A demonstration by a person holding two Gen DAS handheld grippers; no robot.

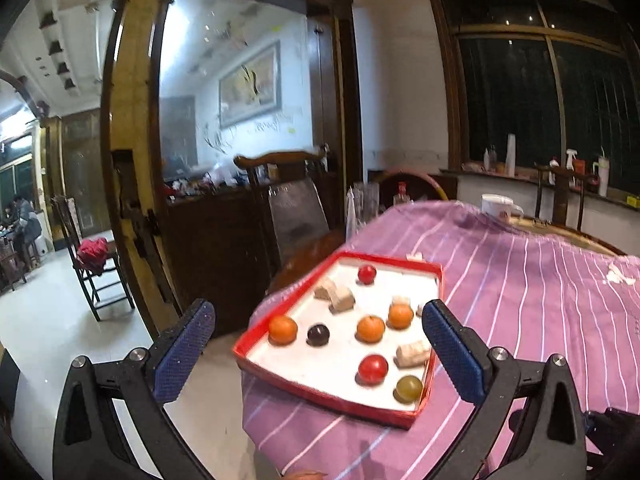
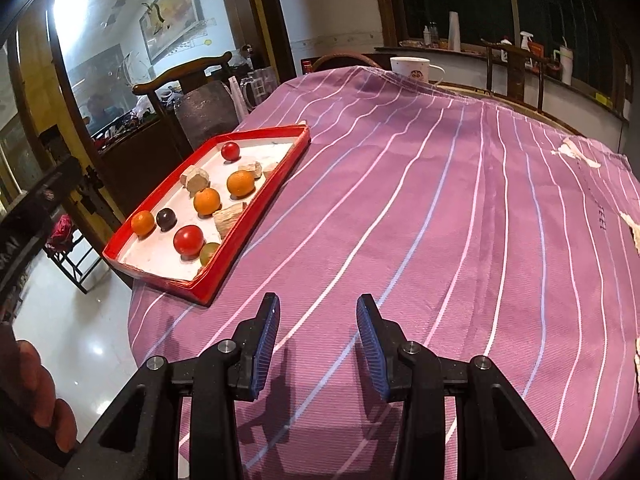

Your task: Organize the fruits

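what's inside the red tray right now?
Inside the red tray: three oranges, two red fruits, one dark fruit, one green fruit partly hidden by the near wall, and several beige blocks. Its white floor shows between them.

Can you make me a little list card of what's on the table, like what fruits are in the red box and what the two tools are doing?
box: red tray on striped purple cloth
orange fruits: three
red fruits: two
dark fruit: one
green fruit: one
other bits: pale beige chunks
left tool: open, empty
right tool: open, empty, over cloth
cup: white, far side
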